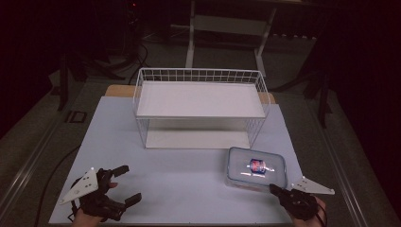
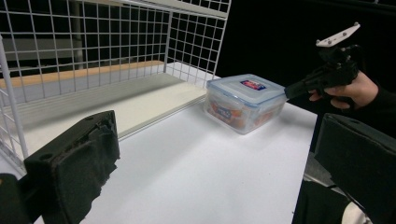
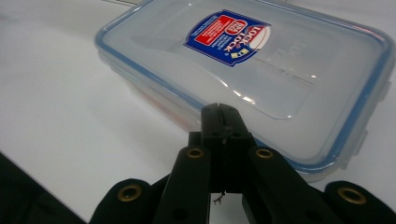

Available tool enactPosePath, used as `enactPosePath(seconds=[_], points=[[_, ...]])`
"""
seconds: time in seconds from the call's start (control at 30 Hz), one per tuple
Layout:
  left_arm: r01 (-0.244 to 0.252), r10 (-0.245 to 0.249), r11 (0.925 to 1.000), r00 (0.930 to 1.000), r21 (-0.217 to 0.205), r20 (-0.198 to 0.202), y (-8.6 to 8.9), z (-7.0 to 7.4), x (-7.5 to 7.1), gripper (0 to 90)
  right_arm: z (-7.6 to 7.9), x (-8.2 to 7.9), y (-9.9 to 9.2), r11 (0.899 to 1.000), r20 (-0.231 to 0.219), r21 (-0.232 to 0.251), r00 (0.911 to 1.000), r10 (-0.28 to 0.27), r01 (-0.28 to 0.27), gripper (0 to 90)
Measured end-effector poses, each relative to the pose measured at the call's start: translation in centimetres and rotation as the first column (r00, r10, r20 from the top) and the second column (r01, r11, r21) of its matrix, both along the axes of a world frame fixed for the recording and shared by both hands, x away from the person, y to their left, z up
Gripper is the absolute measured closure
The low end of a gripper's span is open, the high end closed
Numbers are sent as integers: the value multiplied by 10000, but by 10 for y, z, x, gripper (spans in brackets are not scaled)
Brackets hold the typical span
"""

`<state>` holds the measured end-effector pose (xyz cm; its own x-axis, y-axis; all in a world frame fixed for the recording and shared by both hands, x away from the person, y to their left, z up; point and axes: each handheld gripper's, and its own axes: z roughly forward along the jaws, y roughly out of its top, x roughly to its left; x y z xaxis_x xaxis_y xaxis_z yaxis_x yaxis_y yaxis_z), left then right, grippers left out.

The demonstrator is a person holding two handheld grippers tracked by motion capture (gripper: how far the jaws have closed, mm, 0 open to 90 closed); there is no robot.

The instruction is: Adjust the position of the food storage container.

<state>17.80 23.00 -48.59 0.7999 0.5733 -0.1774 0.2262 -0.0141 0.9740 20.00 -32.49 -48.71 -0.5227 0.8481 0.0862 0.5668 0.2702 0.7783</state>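
White tabletop (image 1: 189, 184) carries a white wire rack (image 1: 201, 106) at the back and a clear plastic lidded container with blue seal (image 1: 257, 168) at front right. Right gripper (image 1: 273, 188) has its 2 jaws pressed together, tips at the container's near edge. Left gripper (image 1: 127, 185) rests front left, jaws spread wide, holding nothing.

Clear rectangular food container (image 1: 257, 169) with blue-rimmed snap lid closed, red-and-blue label on top, orange contents inside, lying flat on the white surface (image 1: 179, 175), lower right of the high view
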Motion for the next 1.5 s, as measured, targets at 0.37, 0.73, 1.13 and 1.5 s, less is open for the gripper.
enactPosePath(seconds=[0.37,0.73,1.13,1.5], points=[[3,-3,10000,10000,68,-13,-1,0,0,0,11,17,-10,9996,388,144,9989,-251,246,900],[28,-28,10000,10000,96,-22,-1,-1,1,0,11,55,-51,9812,378,-369,9815,-1878,1892,900],[78,-77,9999,9999,97,-67,-2,-1,1,0,-2,77,-50,9777,-44,-632,9796,-2010,2004,900],[153,-152,9998,9999,151,-62,-4,-1,1,0,-1,79,-21,9891,-39,-717,9916,-1291,1285,900]])
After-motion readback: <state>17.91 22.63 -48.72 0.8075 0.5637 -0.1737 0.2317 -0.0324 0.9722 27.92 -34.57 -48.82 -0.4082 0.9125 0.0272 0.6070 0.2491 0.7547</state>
